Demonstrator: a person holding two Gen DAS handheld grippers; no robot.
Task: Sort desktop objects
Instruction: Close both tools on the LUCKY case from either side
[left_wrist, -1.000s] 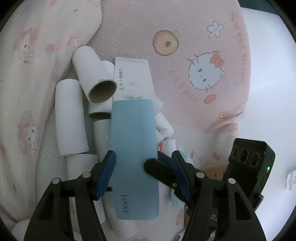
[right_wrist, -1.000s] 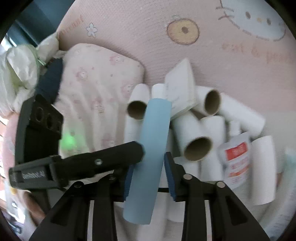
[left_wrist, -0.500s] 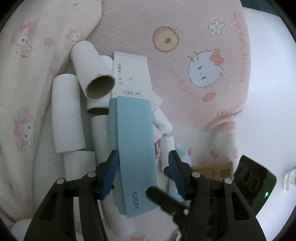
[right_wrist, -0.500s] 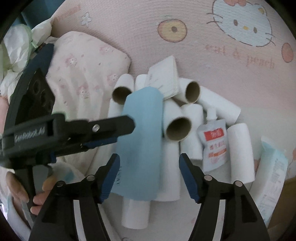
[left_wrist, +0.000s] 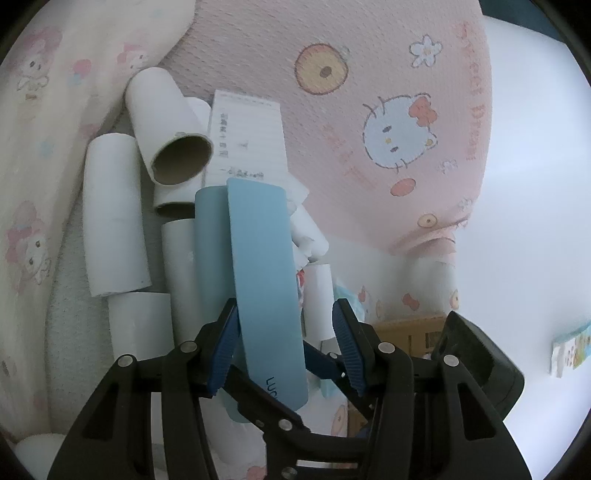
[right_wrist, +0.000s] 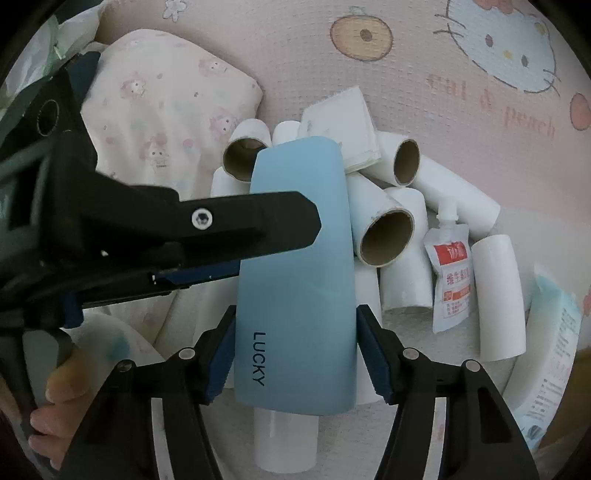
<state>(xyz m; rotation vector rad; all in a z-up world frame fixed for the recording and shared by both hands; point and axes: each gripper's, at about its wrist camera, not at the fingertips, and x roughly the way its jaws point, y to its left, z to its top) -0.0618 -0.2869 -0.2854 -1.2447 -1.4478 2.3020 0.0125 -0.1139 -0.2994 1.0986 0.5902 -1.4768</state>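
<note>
While both sets of jaws were just closing, the right gripper (right_wrist: 297, 317) clamped the blue case (right_wrist: 295, 240) by its long edges above the paper tubes (right_wrist: 386, 236). The left gripper (left_wrist: 285, 315) straddled it loosely, one pad touching.

blue case (right_wrist: 299, 280) turned broadside, right gripper (right_wrist: 295, 347) reopened wider

The left tool (left_wrist: 284, 345) has just been closing around a light blue case (left_wrist: 264, 280) printed "LUC…", which stands between its blue pads; only the left pad touches it. White cardboard tubes (left_wrist: 110, 218) lie piled at nine o'clock, a lined notepad (left_wrist: 245, 140) at twelve, on a pink cartoon blanket (left_wrist: 369, 92).
</note>
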